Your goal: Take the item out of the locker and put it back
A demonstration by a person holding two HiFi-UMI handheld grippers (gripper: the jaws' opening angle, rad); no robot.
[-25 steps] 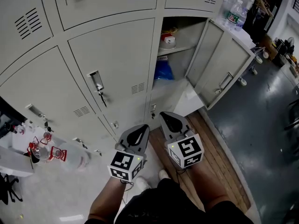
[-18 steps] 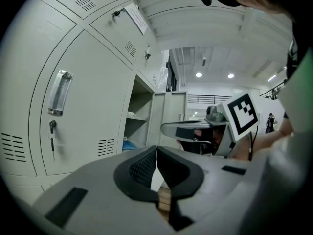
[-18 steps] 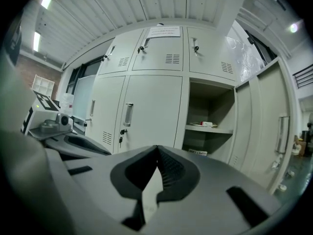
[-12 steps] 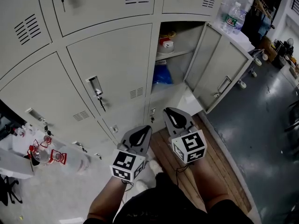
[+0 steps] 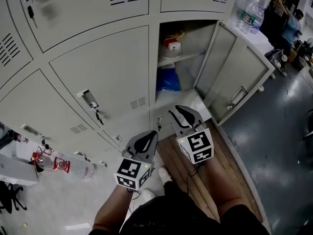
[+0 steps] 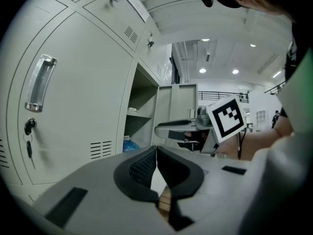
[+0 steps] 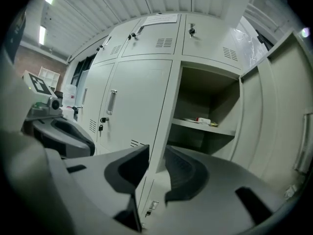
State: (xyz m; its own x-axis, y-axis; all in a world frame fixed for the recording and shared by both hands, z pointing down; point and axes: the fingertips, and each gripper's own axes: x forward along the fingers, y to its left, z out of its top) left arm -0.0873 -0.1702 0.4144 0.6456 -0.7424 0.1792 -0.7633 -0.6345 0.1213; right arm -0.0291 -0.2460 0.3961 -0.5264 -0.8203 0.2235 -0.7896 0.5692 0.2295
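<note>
Locker [image 5: 198,38] stands open; right claw [image 7: 155,155] has just been spreading, empty, likely readying a reach inside; left claw [image 6: 156,150] pressed together.

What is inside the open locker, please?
In the open locker, a small white and red item lies on the shelf; a blue bag sits below. What lies behind the bag is covered.

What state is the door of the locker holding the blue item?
Open: the door stands swung out, exposing the shelf and blue item inside.
</note>
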